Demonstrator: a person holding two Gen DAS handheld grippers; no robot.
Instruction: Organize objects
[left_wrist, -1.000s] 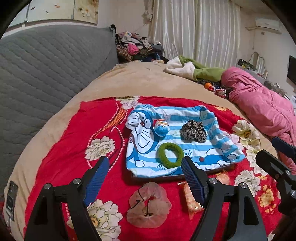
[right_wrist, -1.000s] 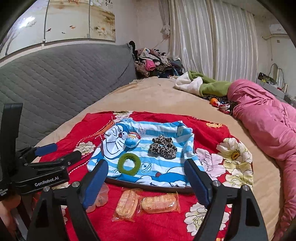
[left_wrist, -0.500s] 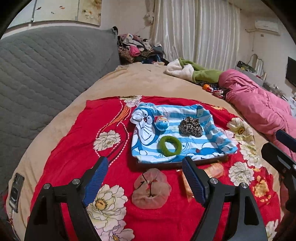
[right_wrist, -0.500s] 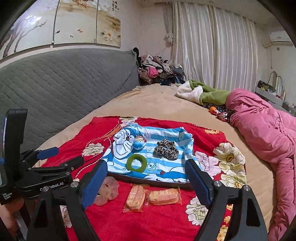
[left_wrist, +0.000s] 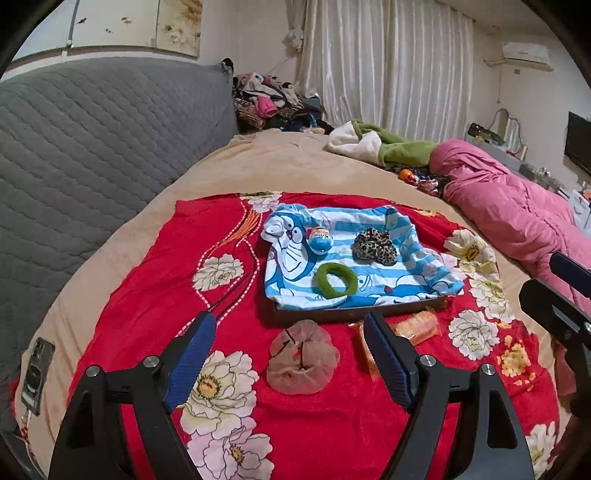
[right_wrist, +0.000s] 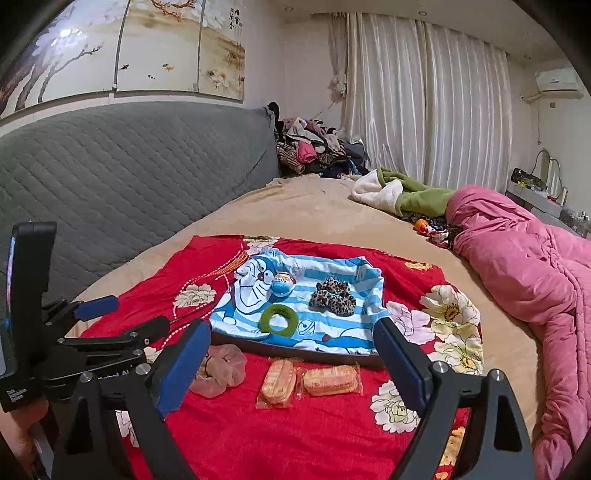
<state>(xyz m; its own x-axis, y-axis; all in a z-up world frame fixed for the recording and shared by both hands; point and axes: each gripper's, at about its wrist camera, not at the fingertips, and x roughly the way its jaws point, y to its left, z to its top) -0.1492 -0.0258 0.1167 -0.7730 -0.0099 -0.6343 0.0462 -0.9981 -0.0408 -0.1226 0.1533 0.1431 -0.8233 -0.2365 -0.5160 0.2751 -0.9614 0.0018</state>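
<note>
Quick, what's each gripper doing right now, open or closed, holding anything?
Left gripper: open, holding nothing, above the pink scrunchie.
Right gripper: open, holding nothing, above the two snack packets.

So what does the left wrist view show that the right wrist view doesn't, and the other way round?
Only the left wrist view: a phone lying at the bed's near-left edge, and a dark screen at far right. Only the right wrist view: the whole painted wall panel, and both snack packs in full. Both: the tray covered by a cartoon cloth, carrying a green ring, a leopard scrunchie and an egg toy; a pink scrunchie on the red cloth; and both grippers, left and right, open.
</note>
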